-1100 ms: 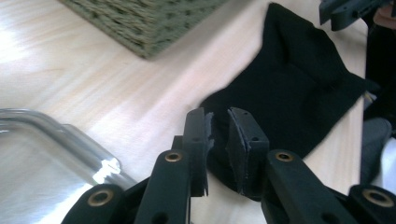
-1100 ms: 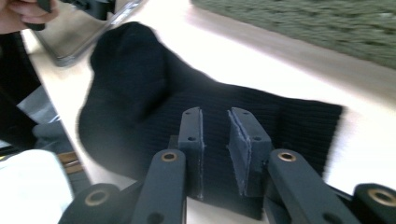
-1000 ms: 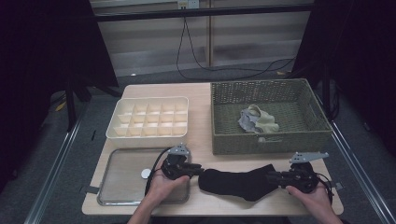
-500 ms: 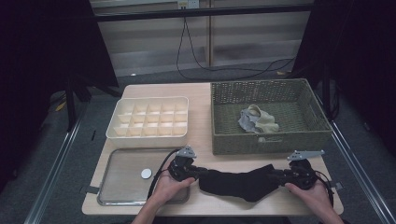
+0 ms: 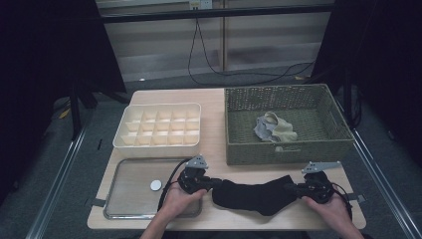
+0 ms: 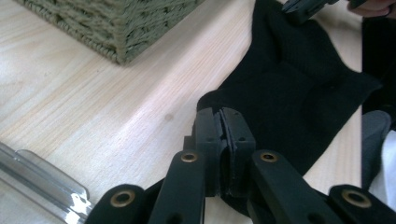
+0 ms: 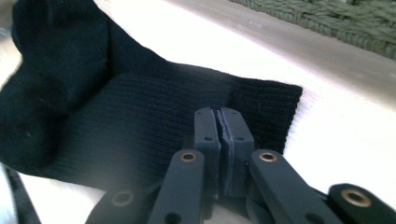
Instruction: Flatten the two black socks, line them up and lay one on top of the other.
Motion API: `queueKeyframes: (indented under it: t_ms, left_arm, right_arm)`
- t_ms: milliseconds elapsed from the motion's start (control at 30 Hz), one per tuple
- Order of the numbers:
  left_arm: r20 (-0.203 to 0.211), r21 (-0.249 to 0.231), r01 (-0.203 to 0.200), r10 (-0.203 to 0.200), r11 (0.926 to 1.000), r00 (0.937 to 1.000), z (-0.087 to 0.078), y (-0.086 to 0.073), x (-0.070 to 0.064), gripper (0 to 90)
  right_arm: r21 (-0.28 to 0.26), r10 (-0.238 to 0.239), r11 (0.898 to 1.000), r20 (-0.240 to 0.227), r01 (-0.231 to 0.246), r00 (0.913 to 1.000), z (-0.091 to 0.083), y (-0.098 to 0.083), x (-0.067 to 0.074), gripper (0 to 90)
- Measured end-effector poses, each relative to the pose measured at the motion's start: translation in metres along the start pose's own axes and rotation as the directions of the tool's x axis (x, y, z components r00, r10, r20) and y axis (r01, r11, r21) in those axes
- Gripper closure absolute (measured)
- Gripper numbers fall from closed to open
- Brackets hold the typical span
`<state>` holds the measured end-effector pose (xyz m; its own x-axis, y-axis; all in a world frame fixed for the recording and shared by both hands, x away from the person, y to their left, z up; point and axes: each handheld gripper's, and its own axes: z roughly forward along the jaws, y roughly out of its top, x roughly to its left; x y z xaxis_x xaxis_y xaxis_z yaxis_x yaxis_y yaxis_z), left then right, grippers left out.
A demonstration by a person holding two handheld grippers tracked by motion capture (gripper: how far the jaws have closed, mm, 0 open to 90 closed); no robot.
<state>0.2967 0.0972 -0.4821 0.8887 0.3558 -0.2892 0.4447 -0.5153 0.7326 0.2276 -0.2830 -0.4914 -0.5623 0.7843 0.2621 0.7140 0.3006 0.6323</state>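
Starting at the left edge of the table [image 5: 219,97], a metal tray [image 5: 130,175] sits at about 8 o'clock with a small white disc [image 5: 156,184] lying in it, and behind it, near 10 o'clock, a cream divider box [image 5: 158,125] stands empty. The left gripper [image 5: 208,183] reaches past the tray's right rim; its jaws have just been closing and now stand pressed together on the toe end of the black sock [image 5: 259,196], a fold of cloth nipped between the pads, as the left gripper view shows [image 6: 223,140]. The sock lies flat along the near edge at 6 o'clock, stretched between both hands, just in front of the wicker basket [image 5: 286,149] at 2 o'clock, where a pale grey sock [image 5: 272,128] lies crumpled. At 4 o'clock the right gripper [image 5: 293,188] has likewise just been closing and pinches the ribbed cuff [image 7: 261,105], jaws tight with knit between them. From here I'd worry most about the shallow bites: each grip seems to take only the edge of the fabric, so a lift or pull apart could let one end slip free and the sock would swing or drop. Pulling unevenly could also twist it, and a low carry might snag it on the basket's front wall.
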Motion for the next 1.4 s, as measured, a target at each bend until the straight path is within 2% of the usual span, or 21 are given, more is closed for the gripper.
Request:
queueKeyframes:
  t_ms: [167,367,533,633,700,800,967,1100,1200,1300,1400]
  left_arm:
    - [0.002,0.004,-0.009,0.009,1.0,1.0,-0.002,0.0,-0.002,85.4]
    - [0.005,-0.006,-0.008,0.008,1.0,1.0,-0.003,0.001,-0.002,83.3]
    - [0.004,-0.001,0.008,-0.008,1.0,1.0,0.0,0.002,0.001,80.3]
    - [0.011,-0.003,0.01,-0.01,0.9999,0.9999,0.004,0.001,0.003,82.3]
    - [0.017,0.021,0.0,0.0,0.9998,0.9999,0.005,0.002,0.001,84.9]
    - [0.013,0.019,-0.001,0.001,0.9998,0.9999,0.006,0.002,0.0,87.3]
    - [0.015,-0.001,0.006,-0.006,1.0,0.9999,-0.006,0.003,-0.004,87.9]
    - [0.015,-0.019,-0.004,0.005,0.9998,0.9999,-0.016,0.003,-0.011,88.0]
    - [-0.004,-0.016,-0.016,0.016,0.9997,0.9999,-0.023,-0.002,-0.015,88.0]
    - [-0.014,-0.026,-0.001,0.001,0.9997,0.9999,-0.031,-0.008,-0.013,88.0]
    - [-0.013,-0.031,0.014,-0.015,0.9994,0.9998,-0.032,-0.01,-0.009,88.1]
  right_arm:
    - [-0.034,0.032,0.999,-0.035,-0.033,0.9989,-0.005,0.0,-0.001,89.0]
    - [-0.071,0.038,0.997,-0.057,-0.042,0.9977,-0.01,-0.001,0.0,89.1]
    - [-0.069,0.038,0.997,-0.056,-0.042,0.9977,-0.01,-0.001,0.0,89.1]
    - [-0.072,0.039,0.996,-0.057,-0.043,0.9976,-0.01,-0.001,-0.001,89.1]
    - [-0.072,0.047,0.996,-0.057,-0.051,0.9973,-0.01,-0.001,-0.001,89.1]
    - [-0.074,0.052,0.996,-0.059,-0.056,0.9969,-0.011,0.0,-0.001,89.2]
    - [-0.126,0.046,0.991,-0.068,-0.054,0.9966,-0.023,0.002,0.002,89.3]
    - [-0.141,0.058,0.988,-0.066,-0.067,0.9961,-0.029,0.004,0.0,89.6]
    - [-0.163,0.075,0.983,-0.059,-0.083,0.9955,-0.035,0.004,-0.004,89.7]
    - [-0.18,0.086,0.979,-0.053,-0.094,0.9949,-0.04,0.005,-0.007,89.8]
    - [-0.169,0.094,0.981,-0.049,-0.101,0.9944,-0.039,0.005,-0.008,89.8]
